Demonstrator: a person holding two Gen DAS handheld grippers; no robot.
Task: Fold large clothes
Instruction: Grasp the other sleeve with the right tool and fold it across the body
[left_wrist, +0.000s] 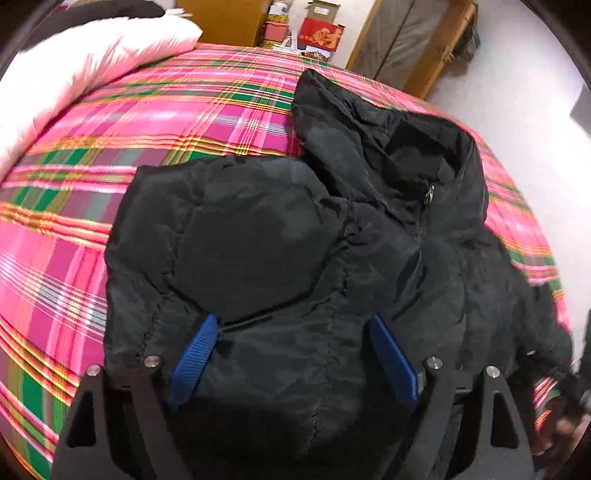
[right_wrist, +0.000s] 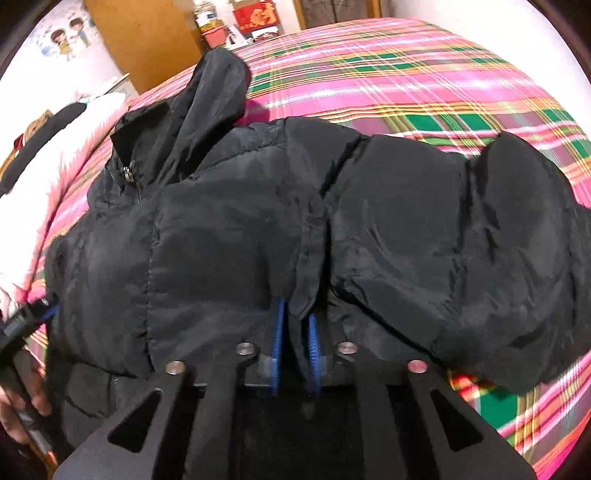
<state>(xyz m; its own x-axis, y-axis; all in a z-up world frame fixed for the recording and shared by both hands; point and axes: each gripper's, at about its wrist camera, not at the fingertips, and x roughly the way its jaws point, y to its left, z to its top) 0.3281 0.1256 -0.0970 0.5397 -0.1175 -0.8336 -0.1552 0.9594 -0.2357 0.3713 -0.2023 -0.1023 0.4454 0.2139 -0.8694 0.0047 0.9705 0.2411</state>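
Puffy black hooded jacket (right_wrist: 258, 229), zipped, sleeve across front, on plaid bedspread (right_wrist: 406, 81)

The left gripper (left_wrist: 291, 354) has its blue pads (left_wrist: 194, 358) spread wide, low over dark cloth (not pinching it). The right gripper (right_wrist: 295, 350) has its blue pads (right_wrist: 279, 347) drawn close, nipping a fold between them.
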